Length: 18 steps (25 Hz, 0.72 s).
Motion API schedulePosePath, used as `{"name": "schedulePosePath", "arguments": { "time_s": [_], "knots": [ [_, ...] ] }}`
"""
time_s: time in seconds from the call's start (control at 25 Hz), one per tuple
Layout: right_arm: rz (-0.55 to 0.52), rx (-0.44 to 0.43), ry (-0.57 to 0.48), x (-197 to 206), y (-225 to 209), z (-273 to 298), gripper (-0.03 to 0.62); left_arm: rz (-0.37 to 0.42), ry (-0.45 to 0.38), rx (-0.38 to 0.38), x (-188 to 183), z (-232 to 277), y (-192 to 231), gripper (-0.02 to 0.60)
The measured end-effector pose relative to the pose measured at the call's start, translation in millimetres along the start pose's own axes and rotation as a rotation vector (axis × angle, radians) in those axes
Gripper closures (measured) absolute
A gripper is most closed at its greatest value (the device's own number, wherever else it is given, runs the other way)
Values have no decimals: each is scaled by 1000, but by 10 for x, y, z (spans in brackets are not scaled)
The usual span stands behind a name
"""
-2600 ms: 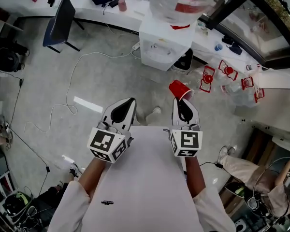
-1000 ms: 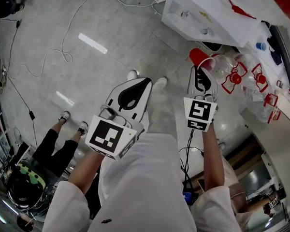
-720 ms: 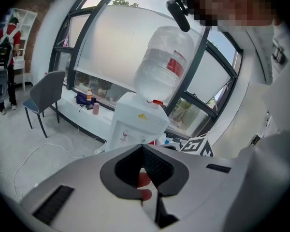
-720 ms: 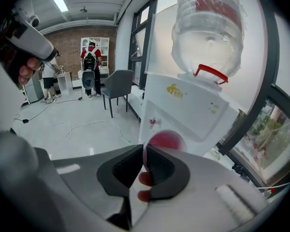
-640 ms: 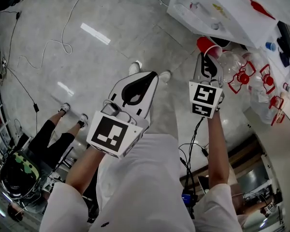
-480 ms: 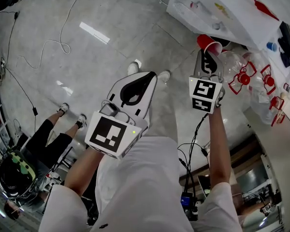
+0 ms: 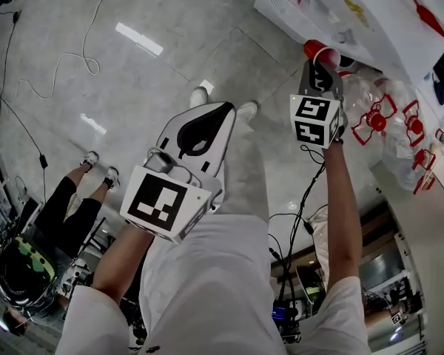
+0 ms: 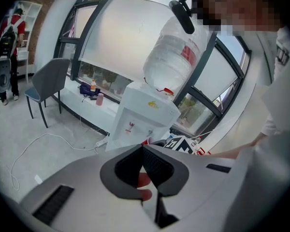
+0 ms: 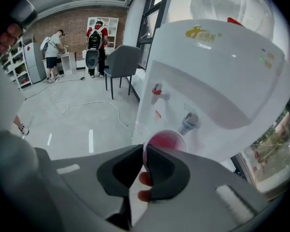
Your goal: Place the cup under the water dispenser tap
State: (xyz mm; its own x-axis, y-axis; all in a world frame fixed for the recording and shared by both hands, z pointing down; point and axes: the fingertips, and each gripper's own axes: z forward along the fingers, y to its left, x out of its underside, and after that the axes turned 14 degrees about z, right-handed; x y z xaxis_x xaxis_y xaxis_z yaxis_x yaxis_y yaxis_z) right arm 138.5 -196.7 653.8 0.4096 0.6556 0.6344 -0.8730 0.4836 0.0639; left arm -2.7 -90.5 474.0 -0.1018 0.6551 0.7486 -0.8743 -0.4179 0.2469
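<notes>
Dispenser (image 9: 217,81), one, white, faces me with two taps: a red tap (image 9: 157,92) and a grey tap (image 9: 188,122). My right claw (image 9: 144,153) is clamped on the rim of the one red cup (image 9: 164,141), near the grey tap. My left claw (image 8: 142,149) is closed, empty.

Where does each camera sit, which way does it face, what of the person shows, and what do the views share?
Head view: on the head, facing down at the floor; both forearms, the left gripper and the right gripper show.
Left gripper view: on the left gripper, facing along its closed jaws toward the water dispenser.
Right gripper view: on the right gripper, facing the dispenser's taps; its jaws pinch the red cup.
Shared: all three show the dispenser.
</notes>
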Motion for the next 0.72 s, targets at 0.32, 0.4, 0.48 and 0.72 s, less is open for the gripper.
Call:
{"name": "schedulePosePath", "arguments": {
  "time_s": [0.32, 0.4, 0.48, 0.72],
  "knots": [
    [-86, 39, 71, 163, -131, 435, 560, -40, 41, 15, 105, 84, 76, 580],
    [-93, 41, 84, 185, -152, 551, 560, -37, 43, 14, 121, 126, 109, 580],
    [-98, 42, 101, 221, -169, 650, 560, -35, 43, 15, 126, 147, 121, 580],
    [-126, 76, 155, 326, -290, 930, 560, -49, 50, 17, 139, 141, 144, 580]
  ]
}}
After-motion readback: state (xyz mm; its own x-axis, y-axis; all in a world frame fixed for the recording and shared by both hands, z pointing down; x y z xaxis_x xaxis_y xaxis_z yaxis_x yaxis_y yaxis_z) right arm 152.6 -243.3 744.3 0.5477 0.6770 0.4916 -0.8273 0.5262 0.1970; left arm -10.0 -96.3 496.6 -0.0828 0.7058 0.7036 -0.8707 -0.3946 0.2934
